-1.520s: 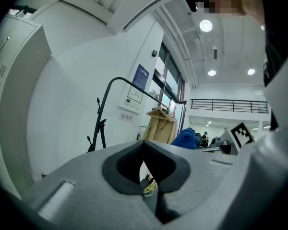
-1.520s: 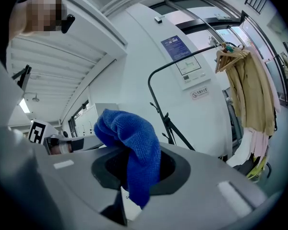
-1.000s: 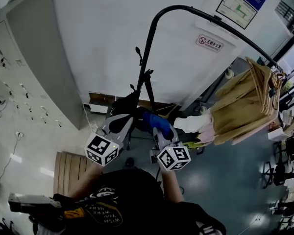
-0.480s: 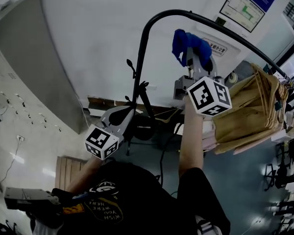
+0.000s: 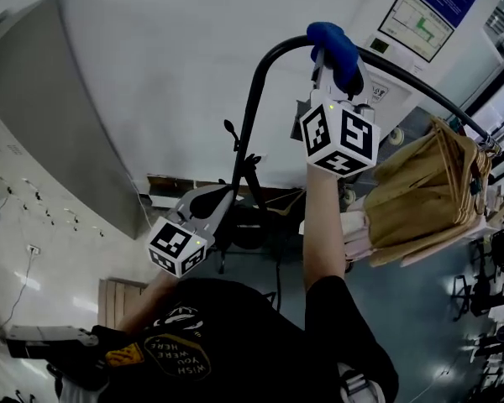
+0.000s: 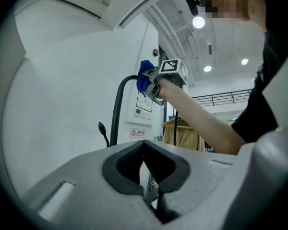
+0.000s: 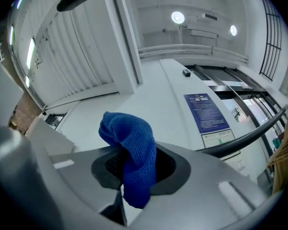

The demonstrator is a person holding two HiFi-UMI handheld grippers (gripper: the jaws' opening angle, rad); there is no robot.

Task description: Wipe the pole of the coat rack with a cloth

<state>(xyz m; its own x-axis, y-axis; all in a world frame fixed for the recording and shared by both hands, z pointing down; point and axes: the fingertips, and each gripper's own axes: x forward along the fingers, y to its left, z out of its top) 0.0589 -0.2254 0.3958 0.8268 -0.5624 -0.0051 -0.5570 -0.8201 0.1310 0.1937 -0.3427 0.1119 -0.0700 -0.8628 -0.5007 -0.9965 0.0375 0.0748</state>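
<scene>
Head view: a blue cloth (image 5: 336,44) is pinched in the jaws of the right gripper (image 5: 329,57), raised at the top bend of the coat rack pole (image 5: 254,112); contact cannot be confirmed. The left gripper (image 5: 208,201) is held low beside the pole, jaws closed on nothing. Risk: the cloth is held by one fold and could be dragged out by friction. Room is open along the upright; a hook (image 5: 229,130) and hung coats (image 5: 420,183) crowd the sides.

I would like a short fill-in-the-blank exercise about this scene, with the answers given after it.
1. The right gripper is shut on a ____ cloth.
2. The curved pole is ____ in colour.
3. The left gripper, jaws together, is held ____ than the right one.

Answers: blue; black; lower
</scene>
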